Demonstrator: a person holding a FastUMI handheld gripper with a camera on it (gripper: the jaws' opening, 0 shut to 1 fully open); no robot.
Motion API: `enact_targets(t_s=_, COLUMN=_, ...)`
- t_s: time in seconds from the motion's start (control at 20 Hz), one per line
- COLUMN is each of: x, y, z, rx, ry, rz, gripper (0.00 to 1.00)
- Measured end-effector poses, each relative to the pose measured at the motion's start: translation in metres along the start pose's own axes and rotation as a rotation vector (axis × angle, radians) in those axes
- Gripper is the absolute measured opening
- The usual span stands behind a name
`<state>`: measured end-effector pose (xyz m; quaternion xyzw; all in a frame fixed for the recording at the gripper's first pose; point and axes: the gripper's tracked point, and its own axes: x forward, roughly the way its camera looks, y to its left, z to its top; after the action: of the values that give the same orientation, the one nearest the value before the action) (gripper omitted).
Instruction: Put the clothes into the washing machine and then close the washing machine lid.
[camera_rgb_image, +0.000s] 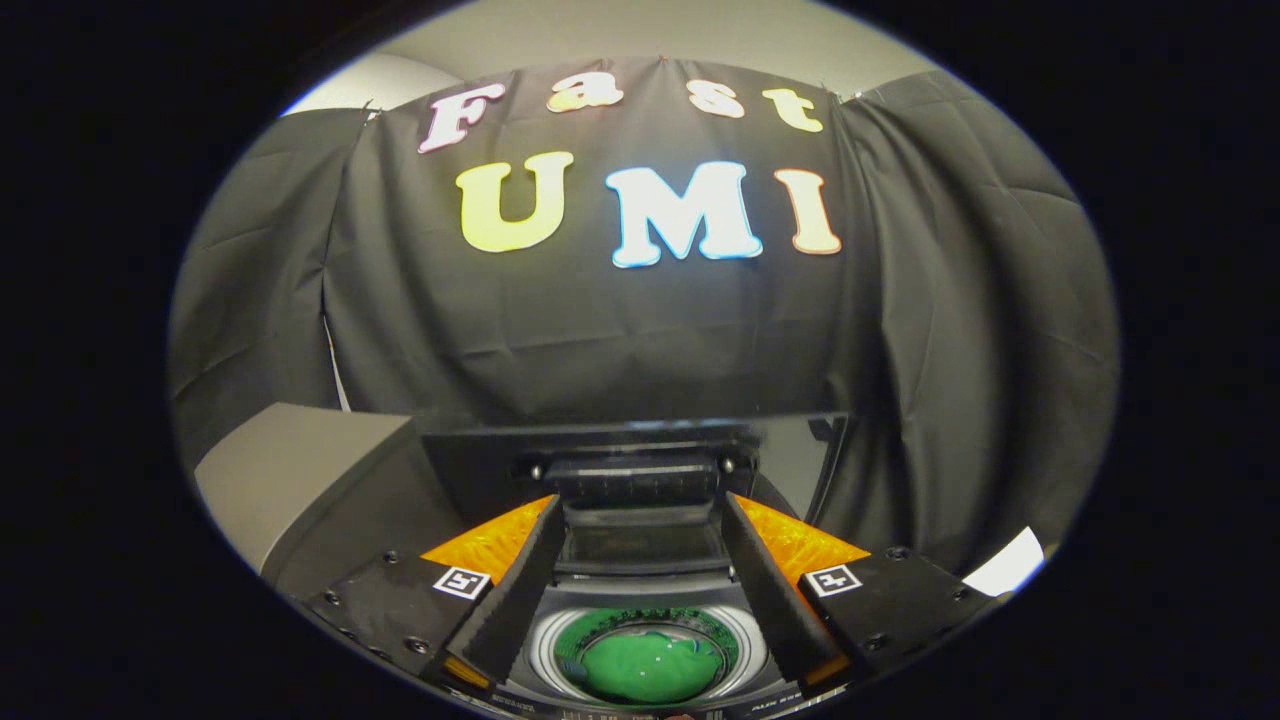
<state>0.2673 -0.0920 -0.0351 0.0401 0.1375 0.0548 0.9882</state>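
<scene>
Washing machine (610, 560), top-loading, dark glossy casing, seen from above and behind the gripper (640, 515). Round drum opening with pale ribbed ring, lying between the fingers and near their base. Drum wall perforated, tinted green by its contents.

Clothes (645, 668): one bright green piece, soft and rumpled, lying in the bottom of the drum as a rounded heap; small pale specks on its surface.

Lid (640, 445): flat dark panel, smooth and reflective, standing raised at the back of the machine beyond the fingertips, with a ribbed hinge block at its middle and two small round fasteners beside it.

Fingers (520, 590): two flat, straight, matte bars, spread wide apart, gripping nothing, their tips reaching toward the hinge block. Translucent orange faceted panels sit along their outer sides; each mount carries a small square black-and-white marker and round screws.

Small white lettering along the machine's front panel, too small to read.

Grey slab-like surface (290, 470), matte, to the left of the machine. Black creased cloth wall (620, 340) behind.
</scene>
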Motion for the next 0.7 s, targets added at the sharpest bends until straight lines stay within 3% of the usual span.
enact_targets(t_s=0.35, x=0.045, y=0.000, z=0.046, rx=-0.039, ry=-0.069, rz=-0.001, gripper=0.98)
enact_targets(t_s=0.7, x=0.095, y=0.005, z=0.057, rx=-0.034, ry=-0.056, rz=0.013, gripper=0.98)
